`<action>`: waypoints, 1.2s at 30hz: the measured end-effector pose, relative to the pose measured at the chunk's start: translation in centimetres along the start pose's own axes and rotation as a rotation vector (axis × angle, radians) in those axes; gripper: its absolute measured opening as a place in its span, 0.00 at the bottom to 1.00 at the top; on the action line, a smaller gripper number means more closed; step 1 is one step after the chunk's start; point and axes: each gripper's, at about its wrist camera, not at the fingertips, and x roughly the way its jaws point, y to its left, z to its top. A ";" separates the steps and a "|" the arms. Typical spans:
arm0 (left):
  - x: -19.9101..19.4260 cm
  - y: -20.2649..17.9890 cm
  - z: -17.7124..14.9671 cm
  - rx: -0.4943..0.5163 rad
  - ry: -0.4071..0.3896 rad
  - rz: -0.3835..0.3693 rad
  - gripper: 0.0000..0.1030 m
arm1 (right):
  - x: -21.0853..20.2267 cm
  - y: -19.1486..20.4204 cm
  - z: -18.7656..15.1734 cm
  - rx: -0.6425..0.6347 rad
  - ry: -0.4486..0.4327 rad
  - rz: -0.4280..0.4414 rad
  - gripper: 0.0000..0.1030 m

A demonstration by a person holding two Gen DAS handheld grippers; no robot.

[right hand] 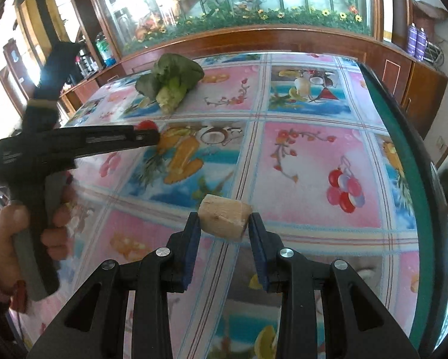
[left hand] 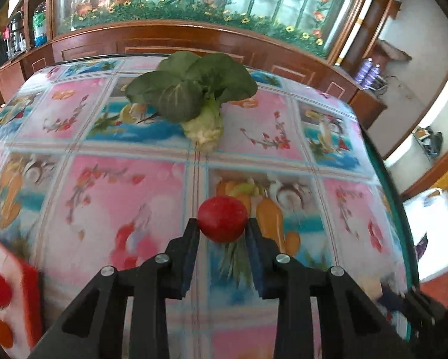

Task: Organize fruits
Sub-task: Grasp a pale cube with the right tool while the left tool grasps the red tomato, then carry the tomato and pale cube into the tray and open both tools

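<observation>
In the left wrist view a small red round fruit (left hand: 222,219) sits between the blue pads of my left gripper (left hand: 223,224), which is shut on it just over the table. My right gripper (right hand: 224,223) is shut on a pale beige chunk with cut faces (right hand: 225,222), held above the table. From the right wrist view the left gripper (right hand: 150,134) shows side-on at the left, a hand (right hand: 5,233) on its handle, with the red fruit (right hand: 146,125) at its tips. A leafy green vegetable (left hand: 191,95) (right hand: 168,82) lies at the far side of the table.
The table wears a glossy cloth (left hand: 119,197) printed with fruit and flowers; its dark green edge (right hand: 403,137) runs down the right. A white and red board (left hand: 8,293) with red and orange rounds on it shows at lower left. A wooden cabinet (left hand: 194,40) stands behind the table.
</observation>
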 end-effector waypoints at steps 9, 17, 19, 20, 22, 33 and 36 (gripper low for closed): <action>-6.1 1.6 -7.8 -0.015 -0.005 0.027 0.33 | -1.7 2.7 -3.6 -0.061 0.033 0.016 0.31; -11.8 3.7 -13.5 -0.054 -0.012 0.008 0.33 | -2.8 6.6 -6.0 -0.079 0.064 0.043 0.31; -13.5 4.8 -14.4 -0.060 -0.034 0.023 0.33 | -2.9 7.9 -6.1 -0.092 0.065 0.056 0.31; -14.2 5.3 -14.7 -0.059 -0.042 0.029 0.33 | -3.0 8.7 -6.0 -0.102 0.065 0.067 0.31; -15.7 6.6 -15.3 -0.063 -0.063 0.060 0.33 | -3.0 10.6 -5.7 -0.123 0.060 0.090 0.31; -20.4 13.7 -17.7 -0.126 -0.118 0.151 0.33 | -3.0 21.2 -4.0 -0.253 0.038 0.237 0.31; -21.1 15.4 -18.2 -0.152 -0.124 0.167 0.33 | -2.6 23.4 -3.7 -0.267 0.050 0.274 0.31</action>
